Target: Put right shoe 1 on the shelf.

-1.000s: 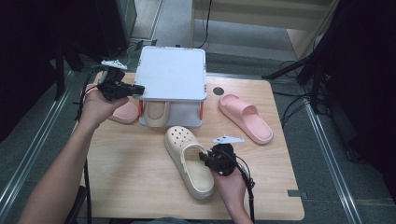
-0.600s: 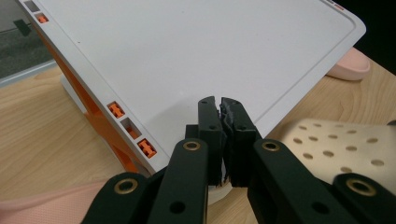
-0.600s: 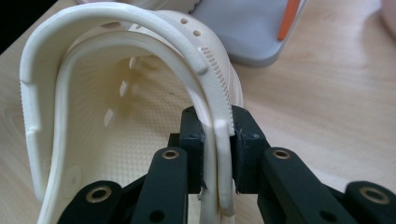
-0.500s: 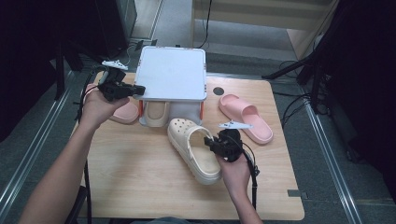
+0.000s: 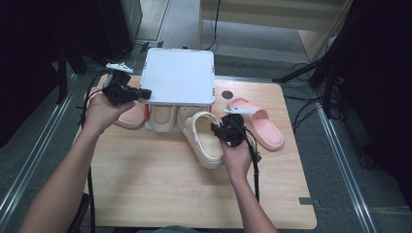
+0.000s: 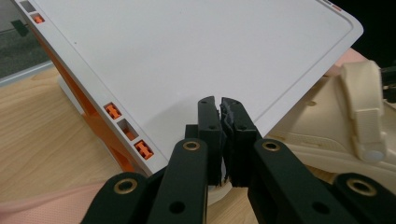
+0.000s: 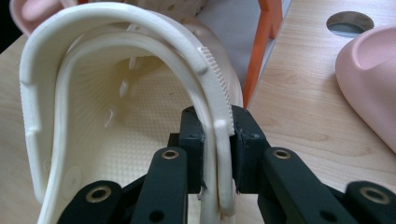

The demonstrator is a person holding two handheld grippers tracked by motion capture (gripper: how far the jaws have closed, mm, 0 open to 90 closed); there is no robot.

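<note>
Gripping the cream clog (image 5: 203, 139) by its rim, the right gripper (image 5: 219, 131) pointed its toe toward the white rack (image 5: 180, 76), whose lid edge the left gripper (image 5: 144, 93) pinched.

The left forearm reaches in from the lower left with its hand (image 5: 97, 114) holding the left gripper (image 5: 145, 93) level, jaws shut, while the right hand (image 5: 238, 155), at the centre, holds the right gripper (image 5: 214, 130) with jaws clamped on a rim between them.

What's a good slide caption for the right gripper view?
Right gripper clamps the cream clog by its heel strap beside a pink slipper.
</note>
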